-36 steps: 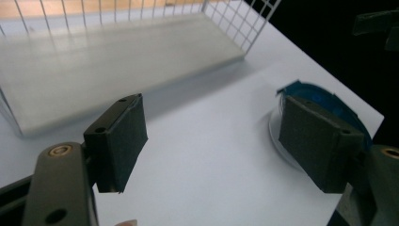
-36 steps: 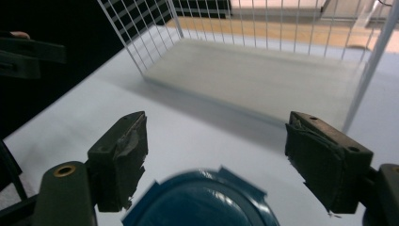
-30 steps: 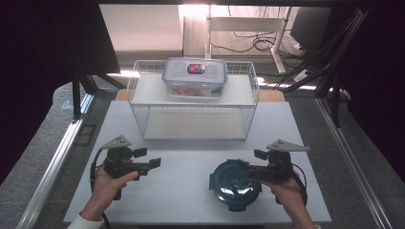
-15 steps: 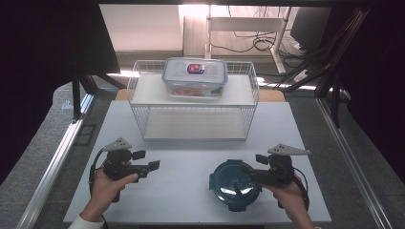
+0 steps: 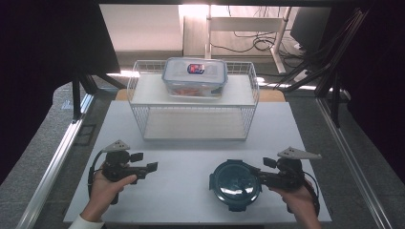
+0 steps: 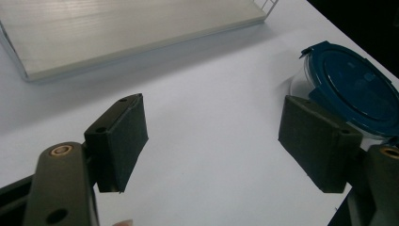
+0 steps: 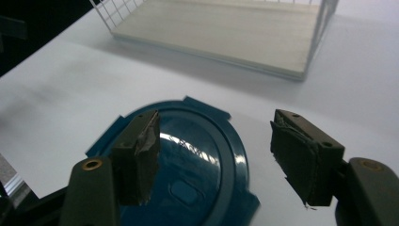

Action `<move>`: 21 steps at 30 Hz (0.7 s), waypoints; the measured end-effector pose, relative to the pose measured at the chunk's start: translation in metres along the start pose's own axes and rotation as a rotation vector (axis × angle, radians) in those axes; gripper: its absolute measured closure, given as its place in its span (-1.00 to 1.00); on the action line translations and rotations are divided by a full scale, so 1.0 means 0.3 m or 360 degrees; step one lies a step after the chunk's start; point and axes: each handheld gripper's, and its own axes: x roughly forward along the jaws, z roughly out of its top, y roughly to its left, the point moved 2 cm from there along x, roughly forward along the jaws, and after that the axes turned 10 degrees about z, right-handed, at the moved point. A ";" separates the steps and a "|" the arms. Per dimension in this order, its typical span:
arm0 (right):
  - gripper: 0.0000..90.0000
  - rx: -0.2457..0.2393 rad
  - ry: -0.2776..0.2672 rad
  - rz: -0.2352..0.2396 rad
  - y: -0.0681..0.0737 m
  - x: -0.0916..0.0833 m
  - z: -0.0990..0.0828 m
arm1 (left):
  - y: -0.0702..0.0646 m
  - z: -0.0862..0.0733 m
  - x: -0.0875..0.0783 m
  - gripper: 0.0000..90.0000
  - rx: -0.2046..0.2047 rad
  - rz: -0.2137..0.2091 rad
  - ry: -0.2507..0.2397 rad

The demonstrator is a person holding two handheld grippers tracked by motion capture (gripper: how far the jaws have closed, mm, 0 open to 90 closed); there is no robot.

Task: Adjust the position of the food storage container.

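1. High view. Round glass container with a dark blue clip-on lid (image 5: 235, 183) sits on the white table (image 5: 191, 191), near the front edge, right of centre. Right gripper (image 5: 258, 177) lies level at the container's right rim, jaws pointing at it. Left gripper (image 5: 152, 167) rests low over bare table, well apart from the container, pointing toward it. White wire rack with a pale shelf board (image 5: 193, 98) stands behind; a clear rectangular lidded box (image 5: 194, 76) sits on its top shelf.

2. Left gripper view. Both black pads (image 6: 123, 136) stand wide apart with only table between them: released, grasping nothing. The blue-lidded container (image 6: 353, 87) lies beyond the right-hand jaw, to the side.

3. Right gripper view. The jaws have just been closing, yet a wide gap remains. The blue lid (image 7: 188, 160) lies below and between them; one pad (image 7: 141, 155) hangs over the lid's middle, the other beyond its rim. Neither pad presses on anything, so no grasp yet.

4. Step in hand, as judged: approach and alignment of the right gripper for a hold on the container or one of its lid clips.

5. Next move, as judged: lower and advance the right jaws so that they straddle the rim or a clip, then clench. Left gripper may need to steady the container.
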 end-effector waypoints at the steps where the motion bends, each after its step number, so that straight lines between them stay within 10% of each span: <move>1: -0.22 -0.0001 0.0012 -0.0023 -0.003 -0.010 -0.011 | 0.001 -0.002 0.001 -0.48 0.0001 -0.0001 0.0006; 21: 0.97 -0.0032 0.0462 -0.0256 -0.053 -0.003 -0.171 | 0.016 -0.036 0.019 -0.48 0.0013 -0.0009 0.0083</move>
